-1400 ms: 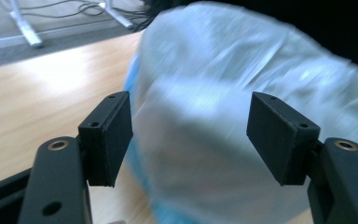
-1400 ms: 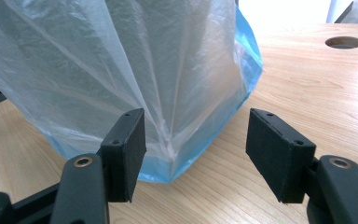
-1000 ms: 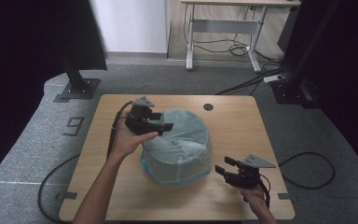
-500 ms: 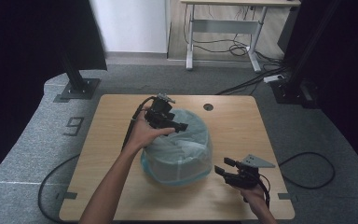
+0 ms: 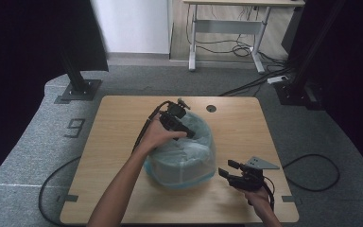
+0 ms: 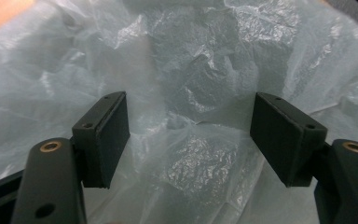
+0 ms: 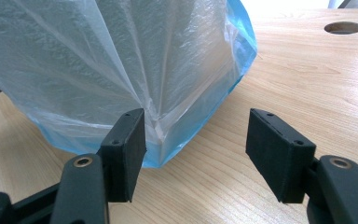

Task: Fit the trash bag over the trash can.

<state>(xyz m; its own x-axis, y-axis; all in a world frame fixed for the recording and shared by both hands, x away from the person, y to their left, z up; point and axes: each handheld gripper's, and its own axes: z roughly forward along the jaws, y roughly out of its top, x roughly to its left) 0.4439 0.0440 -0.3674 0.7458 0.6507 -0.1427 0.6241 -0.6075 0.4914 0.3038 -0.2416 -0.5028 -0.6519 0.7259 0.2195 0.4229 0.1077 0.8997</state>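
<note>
Two grippers, both with jaws spread. Left gripper (image 5: 189,134) sits over the plastic bag (image 5: 182,156) at frame centre, jaws just opened further, crinkled film between, apparently unpinched. Right gripper (image 5: 228,170), lower right, rests just beside the bag on the table (image 5: 118,142).

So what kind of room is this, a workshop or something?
Probably a lab or studio set up for recording handling work: a bare wooden table on grey carpet, black stands on either side, dark curtains, and a height-adjustable desk with loose cables behind.
</note>
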